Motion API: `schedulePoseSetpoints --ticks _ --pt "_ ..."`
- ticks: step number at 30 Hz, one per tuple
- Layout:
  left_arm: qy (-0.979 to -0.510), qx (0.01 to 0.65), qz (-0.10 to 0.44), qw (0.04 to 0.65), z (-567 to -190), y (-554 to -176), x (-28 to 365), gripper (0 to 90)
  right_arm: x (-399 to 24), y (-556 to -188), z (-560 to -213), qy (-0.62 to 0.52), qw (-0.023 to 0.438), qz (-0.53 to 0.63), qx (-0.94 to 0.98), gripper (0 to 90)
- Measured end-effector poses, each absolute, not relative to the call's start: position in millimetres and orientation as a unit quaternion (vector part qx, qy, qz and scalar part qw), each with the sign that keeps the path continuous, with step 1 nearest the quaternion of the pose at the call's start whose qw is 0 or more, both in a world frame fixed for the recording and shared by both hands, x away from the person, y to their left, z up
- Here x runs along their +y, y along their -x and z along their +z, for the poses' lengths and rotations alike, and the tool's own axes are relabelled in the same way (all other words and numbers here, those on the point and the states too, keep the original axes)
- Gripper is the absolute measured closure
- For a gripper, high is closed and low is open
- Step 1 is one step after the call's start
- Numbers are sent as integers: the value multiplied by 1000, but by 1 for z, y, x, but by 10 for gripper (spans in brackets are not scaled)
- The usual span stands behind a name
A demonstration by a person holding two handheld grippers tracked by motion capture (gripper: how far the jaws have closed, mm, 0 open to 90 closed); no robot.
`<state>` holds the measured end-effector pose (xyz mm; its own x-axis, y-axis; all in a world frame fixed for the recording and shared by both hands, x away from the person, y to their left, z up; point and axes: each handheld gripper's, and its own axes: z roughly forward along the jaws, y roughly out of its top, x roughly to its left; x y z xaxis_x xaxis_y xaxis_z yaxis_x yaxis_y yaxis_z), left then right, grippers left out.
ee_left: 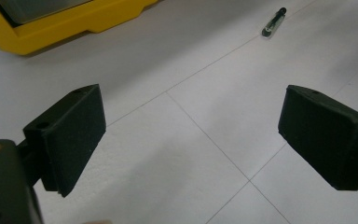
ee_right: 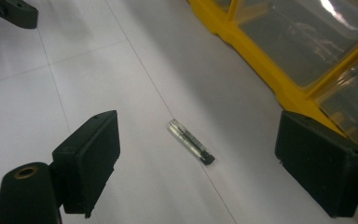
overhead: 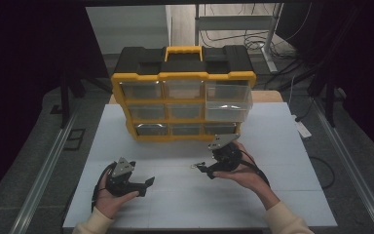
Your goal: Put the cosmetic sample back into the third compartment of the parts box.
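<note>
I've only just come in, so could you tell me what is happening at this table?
A person holds a tool in each hand over a white table. The right tool is open and aimed at a small clear tube with a black tip lying flat on the table, between its jaws but not yet gripped. The left tool is open too, holding nothing. Behind stands a yellow and black drawer organizer, its top right drawer pulled out.
</note>
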<state>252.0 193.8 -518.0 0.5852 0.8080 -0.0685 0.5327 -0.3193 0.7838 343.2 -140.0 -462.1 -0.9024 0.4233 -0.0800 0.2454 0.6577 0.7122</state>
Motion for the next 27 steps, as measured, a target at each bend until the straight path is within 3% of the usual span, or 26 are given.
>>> schedulePoseSetpoints --ticks 27 --pt "-793 420 170 407 -517 -252 194 81 -115 -367 -484 -137 74 311 937 179"
